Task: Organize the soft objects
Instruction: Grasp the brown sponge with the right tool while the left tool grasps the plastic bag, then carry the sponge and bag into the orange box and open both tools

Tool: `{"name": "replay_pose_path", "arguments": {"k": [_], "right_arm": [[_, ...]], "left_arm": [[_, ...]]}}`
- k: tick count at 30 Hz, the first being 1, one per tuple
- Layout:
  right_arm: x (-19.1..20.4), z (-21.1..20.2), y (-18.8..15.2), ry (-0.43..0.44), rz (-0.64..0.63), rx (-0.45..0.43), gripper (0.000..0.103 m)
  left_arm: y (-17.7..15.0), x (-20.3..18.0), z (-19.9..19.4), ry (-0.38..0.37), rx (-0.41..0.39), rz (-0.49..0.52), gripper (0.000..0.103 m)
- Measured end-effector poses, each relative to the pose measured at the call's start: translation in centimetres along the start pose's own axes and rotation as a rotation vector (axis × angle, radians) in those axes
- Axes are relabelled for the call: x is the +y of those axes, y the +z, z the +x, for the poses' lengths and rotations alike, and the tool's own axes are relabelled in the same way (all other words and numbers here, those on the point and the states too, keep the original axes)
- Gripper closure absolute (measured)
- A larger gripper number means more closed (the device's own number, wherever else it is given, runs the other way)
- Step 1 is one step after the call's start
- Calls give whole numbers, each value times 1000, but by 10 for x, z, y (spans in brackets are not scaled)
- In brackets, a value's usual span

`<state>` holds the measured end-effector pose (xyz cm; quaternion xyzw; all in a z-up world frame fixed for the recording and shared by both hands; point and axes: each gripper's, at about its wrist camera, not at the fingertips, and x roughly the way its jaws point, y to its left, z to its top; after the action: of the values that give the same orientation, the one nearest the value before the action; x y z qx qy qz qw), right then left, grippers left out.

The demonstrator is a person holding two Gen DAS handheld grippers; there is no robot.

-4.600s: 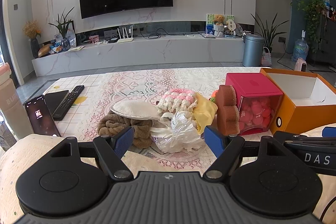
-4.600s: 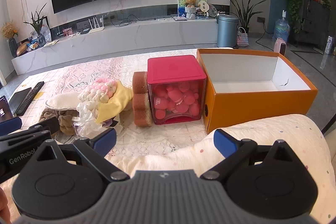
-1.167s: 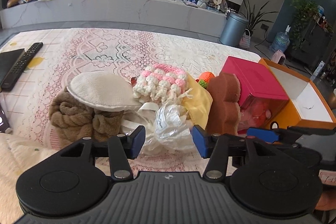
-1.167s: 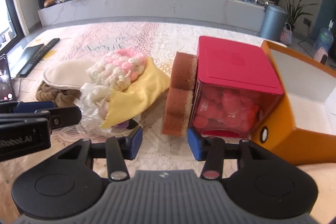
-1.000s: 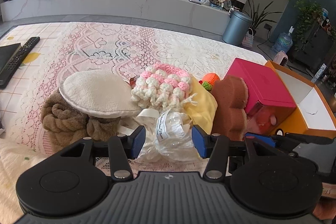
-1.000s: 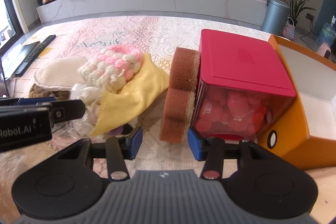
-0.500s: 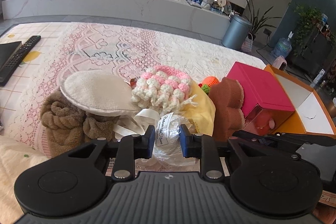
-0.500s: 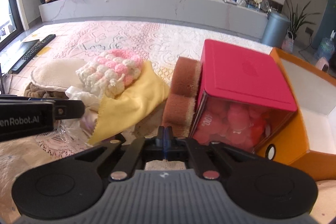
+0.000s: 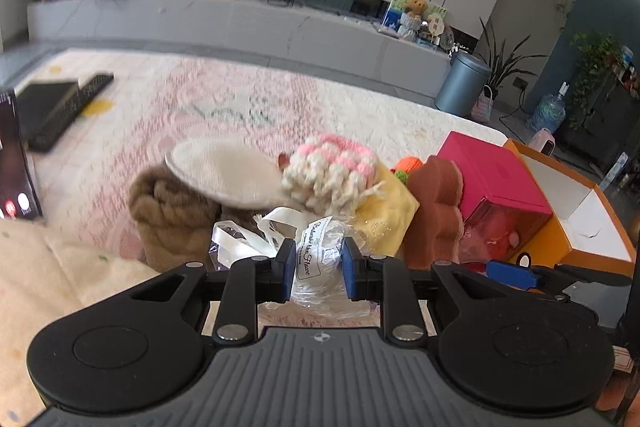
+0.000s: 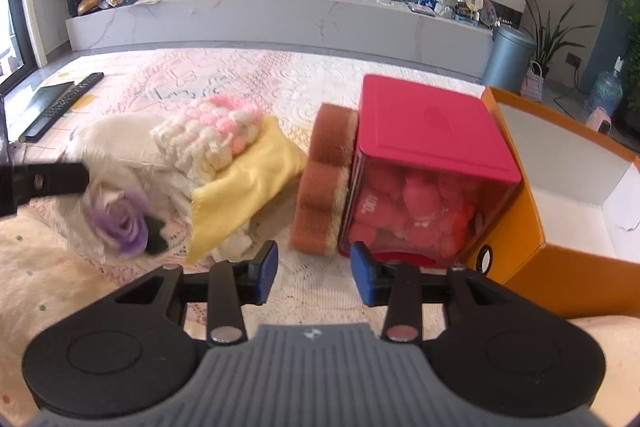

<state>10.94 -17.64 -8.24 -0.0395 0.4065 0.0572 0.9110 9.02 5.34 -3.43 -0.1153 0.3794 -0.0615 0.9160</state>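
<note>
While the left gripper (image 9: 316,269) stands clamped on the crinkly clear plastic bag with white ribbon and paper tag (image 9: 320,259), thin film could slip free. Just beyond it, ribbon tangled under the cream round pad (image 9: 224,175) might drag the pile. The right gripper (image 10: 314,273), jaws apart and empty after just opening, hovers before the brown sponge (image 10: 324,187); the open orange cardboard box (image 10: 560,187) waits to its right.

The round cream pad (image 9: 224,175) beside the pink-and-white crochet piece (image 9: 332,175) is smeared by motion, and the brown towel (image 9: 172,215) under it is partly covered. In the right wrist view the orange box (image 10: 532,235) is cut off by the frame edge, and the purple flower (image 10: 120,223) in clear wrap is blurred.
</note>
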Motion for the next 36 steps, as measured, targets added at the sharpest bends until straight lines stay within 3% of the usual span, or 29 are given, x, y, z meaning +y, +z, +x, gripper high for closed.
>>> {"name": "replay_pose_path", "arguments": {"k": [5, 12, 15, 16, 18, 27, 36], "right_arm": [[-2, 21, 2, 11, 12, 27, 48], [-3, 51, 13, 9, 39, 59, 50], [-2, 56, 14, 17, 46, 67, 63], [-1, 57, 14, 12, 44, 68, 71], [0, 55, 14, 8, 43, 58, 72], [2, -1, 15, 23, 35, -36, 74], [-13, -76, 12, 58, 83, -164, 75]], "left_arm": [[-2, 7, 13, 4, 12, -19, 76], [-2, 8, 26, -18, 36, -27, 76], [-3, 7, 27, -20, 37, -19, 76], [-2, 7, 27, -21, 36, -17, 76], [-2, 7, 26, -19, 34, -16, 76], [1, -2, -15, -10, -54, -7, 76], [6, -24, -67, -66, -187, 32, 77]]}}
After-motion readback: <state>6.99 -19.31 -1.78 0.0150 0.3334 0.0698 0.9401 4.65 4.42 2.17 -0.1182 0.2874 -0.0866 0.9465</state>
